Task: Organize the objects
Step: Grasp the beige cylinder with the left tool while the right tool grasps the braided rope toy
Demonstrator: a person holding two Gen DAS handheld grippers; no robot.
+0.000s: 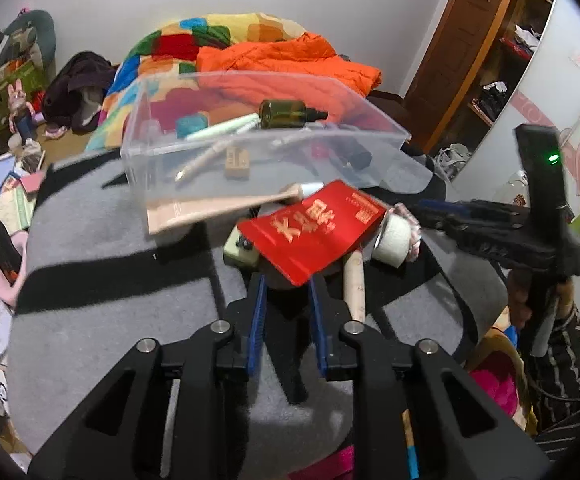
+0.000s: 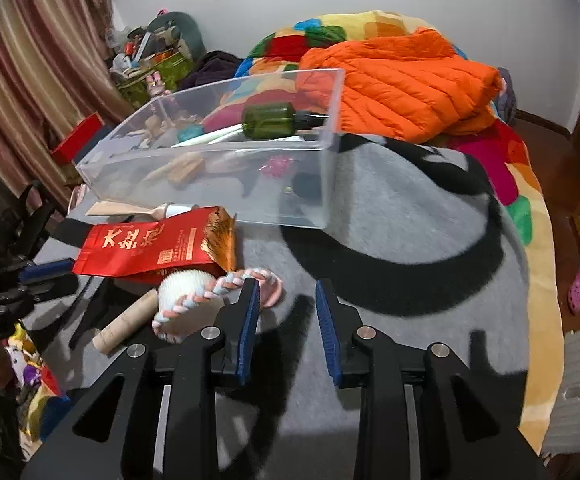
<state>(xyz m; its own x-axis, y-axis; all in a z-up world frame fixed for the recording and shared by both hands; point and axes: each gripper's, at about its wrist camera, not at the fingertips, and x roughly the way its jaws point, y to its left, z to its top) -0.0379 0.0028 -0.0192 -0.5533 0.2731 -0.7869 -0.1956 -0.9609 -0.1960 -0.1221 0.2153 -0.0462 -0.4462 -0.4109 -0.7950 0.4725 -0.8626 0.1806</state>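
A red foil packet (image 1: 314, 236) (image 2: 149, 244) lies on the grey blanket in front of a clear plastic box (image 1: 161, 188) (image 2: 209, 200). The box holds a dark green bottle (image 1: 285, 114) (image 2: 273, 120), a white tube and wooden pieces. My left gripper (image 1: 287, 280) (image 2: 61, 276) stands narrow, with the packet's near corner between its tips and a gap showing on the left side. My right gripper (image 2: 285, 286) (image 1: 422, 216) also stands narrow, with nothing pressed between its pads. Its left finger lies against a braided rope toy (image 2: 209, 298) with a white ball (image 2: 185, 290) (image 1: 392, 242).
A beige tube (image 1: 217, 208) (image 2: 137, 209) pokes out under the box front. A cardboard roll (image 1: 354, 286) (image 2: 125, 320) lies beside the ball. An orange jacket (image 1: 290, 68) (image 2: 402, 80) and a patchwork quilt lie behind. A sleeved hand (image 1: 550, 320) holds the right gripper.
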